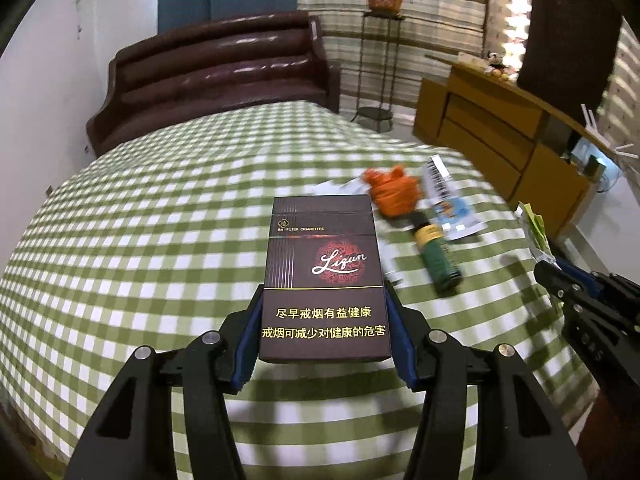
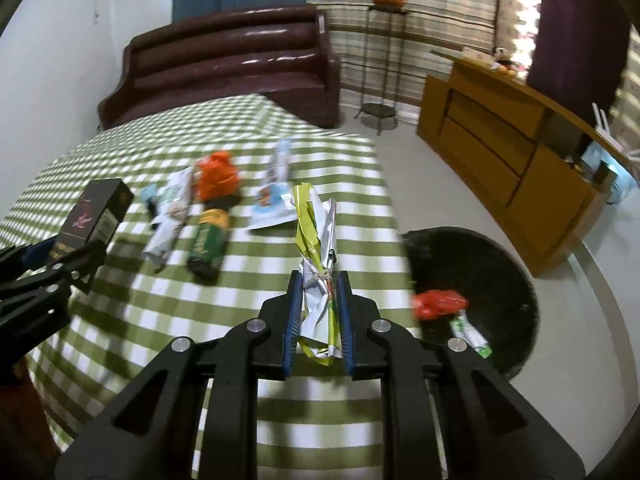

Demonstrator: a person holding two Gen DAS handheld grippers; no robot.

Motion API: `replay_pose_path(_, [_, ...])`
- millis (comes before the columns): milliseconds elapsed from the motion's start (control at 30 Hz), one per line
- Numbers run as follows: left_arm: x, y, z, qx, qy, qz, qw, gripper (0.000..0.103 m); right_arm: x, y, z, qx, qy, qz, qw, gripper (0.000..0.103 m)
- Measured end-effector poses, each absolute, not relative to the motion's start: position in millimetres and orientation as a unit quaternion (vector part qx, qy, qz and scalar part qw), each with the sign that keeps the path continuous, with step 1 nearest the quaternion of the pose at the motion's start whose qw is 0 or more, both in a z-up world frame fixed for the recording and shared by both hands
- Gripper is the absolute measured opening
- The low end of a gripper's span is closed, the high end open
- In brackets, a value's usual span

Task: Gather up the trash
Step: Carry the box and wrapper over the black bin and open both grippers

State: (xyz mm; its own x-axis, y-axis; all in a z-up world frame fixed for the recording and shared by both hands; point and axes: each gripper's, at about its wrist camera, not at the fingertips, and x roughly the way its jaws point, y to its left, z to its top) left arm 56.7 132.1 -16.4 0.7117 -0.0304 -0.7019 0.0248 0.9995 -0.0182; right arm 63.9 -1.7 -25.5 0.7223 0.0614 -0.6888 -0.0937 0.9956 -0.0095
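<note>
**Both tools loaded; part of the trash binned, part still on the bed**

Clamped between the blue pads of the right tool (image 2: 318,312): crumpled wrapper (image 2: 316,240), yellow-green and silver foil, creased lengthwise, twisted at mid-length, upper end projecting well past the fingertips. Jaws nearly together, pressed against both sides of the foil.

Clamped in the left tool (image 1: 323,320): cigarette pack (image 1: 323,276), dark brown, rigid, square-cornered, red emblem and printed warning text on the face, upright, gripped by its lower half. Jaws held apart by the width of the pack. No denting visible.

Progress, judged from present layout:
- Already in the black bin (image 2: 516,264), on the floor right of the bed (image 2: 120,320): red plastic scrap (image 2: 440,304) and green-and-white wrapper (image 2: 472,334).
- In hand, not yet binned: cigarette pack, crumpled wrapper.
- Left on the bed, all farther from the bin than the crumpled wrapper: green bottle (image 2: 208,242) lying on its side; orange plastic bag (image 2: 218,176) bunched at the bottle's far end; flattened silver pouch (image 2: 170,220) just left of the bottle; blue-and-white sachet (image 2: 272,206) between bottle and crumpled wrapper; white-and-blue tube (image 2: 280,160) beyond the sachet.

Estimated status: under half complete. Two drops into the bin outstanding, followed by roughly five more pickups. Exact count of bed items uncertain owing to motion blur.
</note>
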Motion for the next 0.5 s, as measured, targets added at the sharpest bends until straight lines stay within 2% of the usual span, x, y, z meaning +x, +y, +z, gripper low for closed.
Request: replay_pose_path(500, [73.3, 29.1, -7.0, 0.026, 0.352, -0.099, 0.930, 0.054, 58.9, -97.2, -21.9, 0.016, 0.350, -0.046, 0.936, 0.017])
